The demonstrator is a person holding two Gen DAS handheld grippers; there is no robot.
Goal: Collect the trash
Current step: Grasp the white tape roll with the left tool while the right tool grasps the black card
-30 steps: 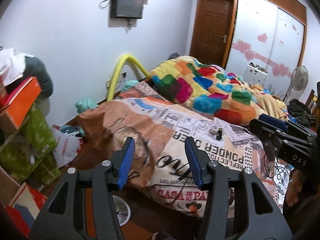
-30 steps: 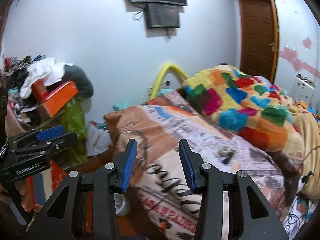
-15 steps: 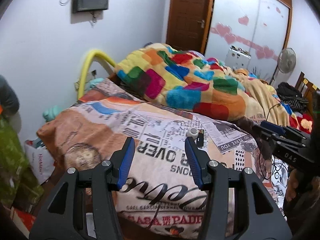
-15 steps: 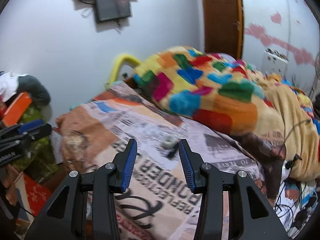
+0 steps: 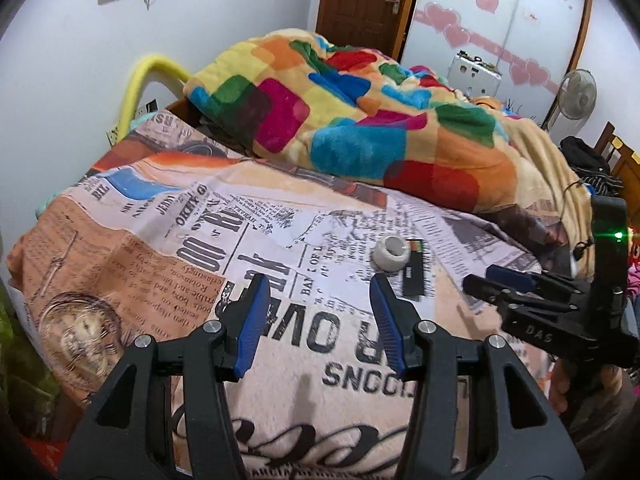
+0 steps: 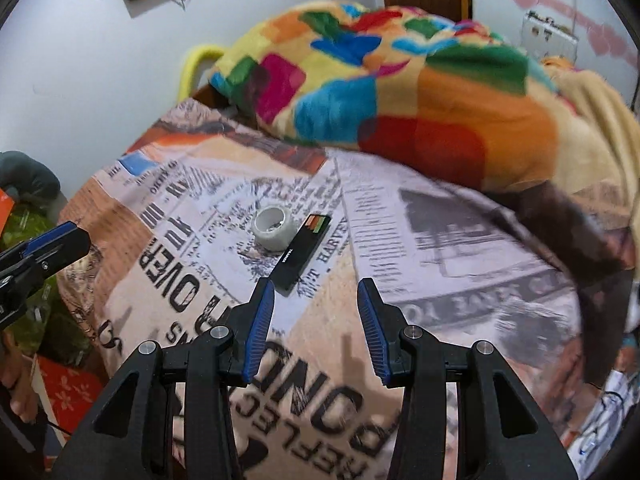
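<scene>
While lying empty, tape roll (image 6: 271, 227) | touches black box (image 6: 305, 253)

Newsprint-patterned bedspread (image 5: 168, 240): cream and orange-brown ground, black lettering, one blue patch. Quilt (image 5: 360, 120): blocks of yellow, green, magenta, blue, red and orange. Tape roll (image 6: 273, 227): white. Flat box (image 6: 305, 249): black, with coloured stripes at one end. Gripper pads (image 5: 250, 330): blue on black frames.
</scene>
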